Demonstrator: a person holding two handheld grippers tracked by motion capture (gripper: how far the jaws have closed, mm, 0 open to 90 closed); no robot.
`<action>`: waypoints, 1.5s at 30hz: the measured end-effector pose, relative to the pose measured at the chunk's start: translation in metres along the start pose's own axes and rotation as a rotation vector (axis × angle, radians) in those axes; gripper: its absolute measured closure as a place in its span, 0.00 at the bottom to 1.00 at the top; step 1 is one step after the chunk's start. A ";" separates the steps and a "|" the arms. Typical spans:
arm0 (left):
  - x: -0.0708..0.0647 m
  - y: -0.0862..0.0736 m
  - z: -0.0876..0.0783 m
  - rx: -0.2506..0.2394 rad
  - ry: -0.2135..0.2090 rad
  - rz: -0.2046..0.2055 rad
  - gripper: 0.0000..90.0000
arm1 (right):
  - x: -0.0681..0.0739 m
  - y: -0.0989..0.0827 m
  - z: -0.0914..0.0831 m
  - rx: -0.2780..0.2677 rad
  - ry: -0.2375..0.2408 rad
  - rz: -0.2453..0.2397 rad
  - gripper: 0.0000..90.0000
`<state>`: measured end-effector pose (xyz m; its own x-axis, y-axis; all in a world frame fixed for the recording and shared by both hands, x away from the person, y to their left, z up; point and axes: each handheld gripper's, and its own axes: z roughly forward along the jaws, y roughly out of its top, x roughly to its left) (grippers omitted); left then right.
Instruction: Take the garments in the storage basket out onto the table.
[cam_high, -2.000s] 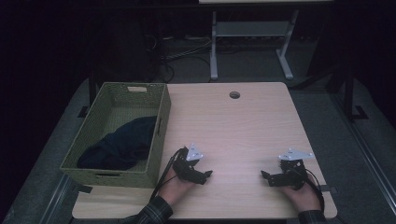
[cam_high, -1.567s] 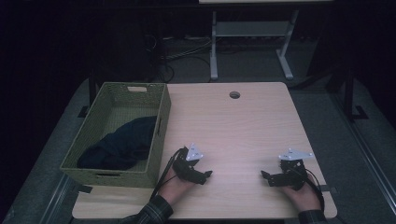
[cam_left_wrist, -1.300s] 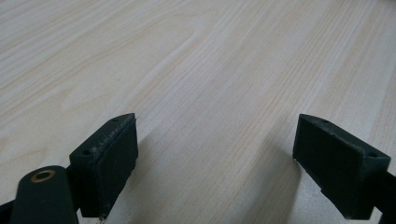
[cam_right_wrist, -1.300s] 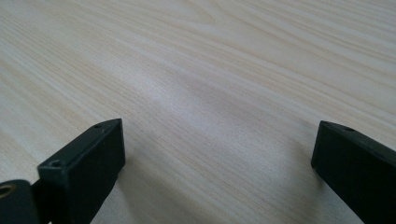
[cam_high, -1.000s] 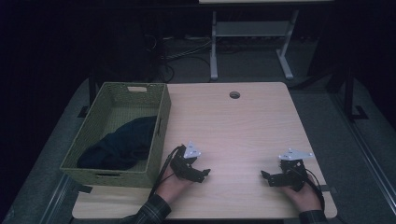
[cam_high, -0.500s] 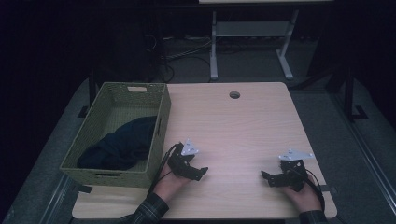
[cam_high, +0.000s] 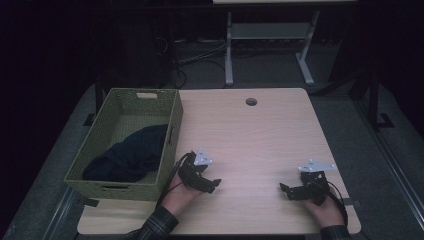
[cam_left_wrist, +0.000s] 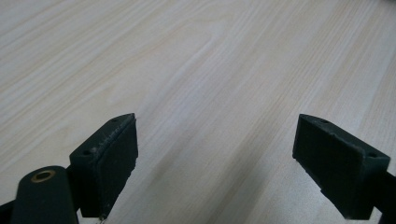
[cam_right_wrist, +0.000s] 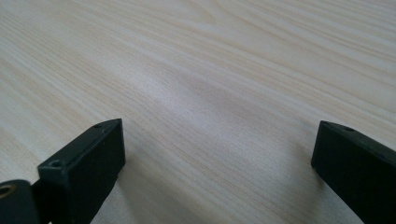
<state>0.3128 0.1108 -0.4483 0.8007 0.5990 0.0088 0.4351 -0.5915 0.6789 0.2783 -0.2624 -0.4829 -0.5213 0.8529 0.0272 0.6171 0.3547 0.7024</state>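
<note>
1. Left gripper (cam_high: 207, 184) rests low over the wooden table (cam_high: 250, 140) at about 7 o'clock on the tabletop, held in the person's left hand (cam_high: 177, 195); its jaws stand wide apart with bare wood grain between them, as the left gripper view (cam_left_wrist: 215, 154) shows.
2. Right gripper (cam_high: 290, 191) sits at about 5 o'clock on the tabletop in the right hand (cam_high: 325, 210), jaws pointing toward 9 o'clock; they too are spread wide and hold nothing, with plain table surface between them in the right gripper view (cam_right_wrist: 217, 158).
3. A grey three-cornered plate tops each gripper, and a black cable loops from each one back toward the person.
4. Woven green basket (cam_high: 172, 127) stands on the table's left side, at about 9 o'clock, its right wall just beside the left gripper and apart from it.
5. Inside the basket lies 1 crumpled dark blue cloth (cam_high: 130, 157), bunched toward the near half and the right wall; the far half of the basket floor is bare weave.
6. A round cable hole (cam_high: 251, 101) sits at 12 o'clock near the table's far edge, well apart from both grippers.
</note>
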 end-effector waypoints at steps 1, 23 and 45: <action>0.001 0.001 -0.001 -0.002 -0.001 -0.001 0.15 | 0.000 0.000 0.000 0.000 0.000 0.000 0.03; 0.005 0.014 -0.017 -0.049 -0.022 0.007 0.15 | 0.000 0.000 0.000 0.000 0.000 0.002 0.03; 0.009 0.033 -0.036 -0.085 -0.033 0.034 0.15 | 0.000 0.000 0.000 -0.001 0.000 0.002 0.03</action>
<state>0.3191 0.1160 -0.3999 0.8281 0.5605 0.0093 0.3721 -0.5620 0.7387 0.2783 -0.2624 -0.4829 -0.5203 0.8535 0.0283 0.6176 0.3532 0.7028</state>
